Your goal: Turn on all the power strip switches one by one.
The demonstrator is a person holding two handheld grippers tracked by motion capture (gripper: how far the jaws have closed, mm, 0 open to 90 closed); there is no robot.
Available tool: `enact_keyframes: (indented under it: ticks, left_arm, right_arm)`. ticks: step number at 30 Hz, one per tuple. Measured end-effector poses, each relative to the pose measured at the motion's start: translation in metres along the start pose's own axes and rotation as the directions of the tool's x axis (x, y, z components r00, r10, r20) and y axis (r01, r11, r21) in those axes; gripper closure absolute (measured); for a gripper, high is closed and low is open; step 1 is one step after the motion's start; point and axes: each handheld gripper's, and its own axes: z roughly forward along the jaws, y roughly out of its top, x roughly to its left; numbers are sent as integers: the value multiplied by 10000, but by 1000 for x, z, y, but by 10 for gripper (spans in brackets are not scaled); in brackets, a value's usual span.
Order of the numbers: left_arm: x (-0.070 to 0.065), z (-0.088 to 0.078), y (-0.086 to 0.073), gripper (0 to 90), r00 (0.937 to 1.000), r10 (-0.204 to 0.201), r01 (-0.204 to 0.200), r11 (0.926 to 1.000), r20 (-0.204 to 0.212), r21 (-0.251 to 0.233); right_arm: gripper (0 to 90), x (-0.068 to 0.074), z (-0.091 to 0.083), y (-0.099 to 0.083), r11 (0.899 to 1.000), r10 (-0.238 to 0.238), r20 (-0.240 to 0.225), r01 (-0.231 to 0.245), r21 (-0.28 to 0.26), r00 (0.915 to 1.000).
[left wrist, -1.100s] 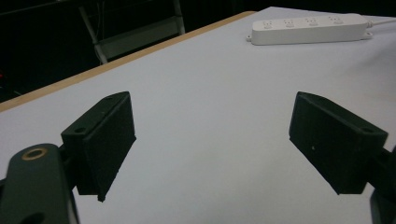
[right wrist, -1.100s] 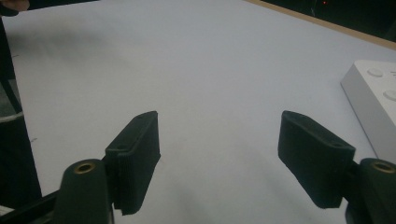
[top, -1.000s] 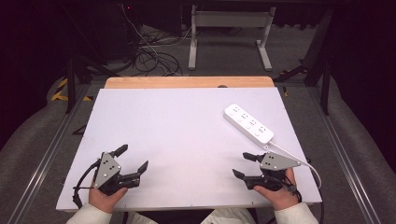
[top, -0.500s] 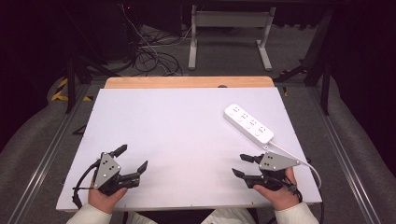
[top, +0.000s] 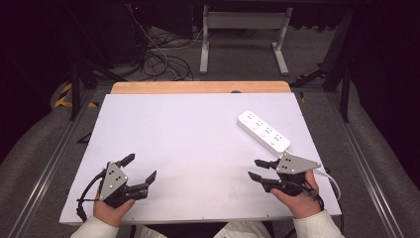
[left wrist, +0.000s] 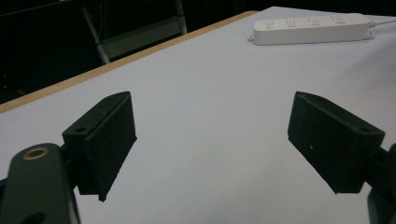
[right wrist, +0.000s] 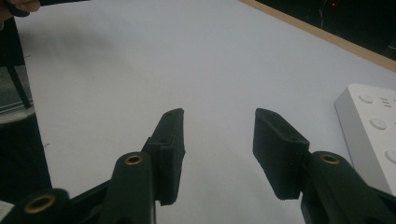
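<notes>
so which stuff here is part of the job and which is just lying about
In the job: power strip, nearest the right gripper, whose empty jaws have just been closing; left gripper, open.
Lying about: cables on the floor; metal stand.

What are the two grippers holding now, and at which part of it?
Nothing is held. The left gripper stands wide open over bare table. The right gripper has just been closing, with nothing between its jaws; the power strip lies untouched beside it.
</notes>
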Motion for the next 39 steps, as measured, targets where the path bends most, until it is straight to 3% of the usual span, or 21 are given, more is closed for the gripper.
enact_keyframes:
  ticks: [6,12,18,19,23,29,32,39]
  left_arm:
    - [0,0,0,156,10000,29,-29,10000,-21,-22]
    - [2,-2,0,156,9999,-143,143,9999,-61,-82]
    - [1,-1,0,157,9999,-51,50,10000,-115,-77]
    - [1,-2,0,157,9999,-47,46,10000,-117,-85]
    - [2,-2,0,157,9998,-162,161,9998,-139,-66]
    - [2,-1,0,159,9998,-126,125,9999,-157,-73]
    - [2,-1,0,159,9998,-102,101,9999,-176,-63]
    - [2,-1,0,159,9998,-48,48,10000,-189,-4]
  right_arm:
    - [542,-2,1,3,10000,21,35,-21,58,10000]
    - [651,-7,-2,9,9993,233,68,-235,287,9997]
    - [782,-15,-6,16,9995,28,45,-29,322,10000]
    - [832,-19,-8,20,9972,315,159,-325,670,9994]
    - [900,-25,-10,22,9957,623,282,-640,665,9977]
    - [900,-37,-12,25,9929,1068,616,-1097,458,9924]
    - [900,-49,-12,24,9904,1294,1133,-1340,331,9851]
    - [900,-65,-8,21,9841,1566,1384,-1664,628,9779]
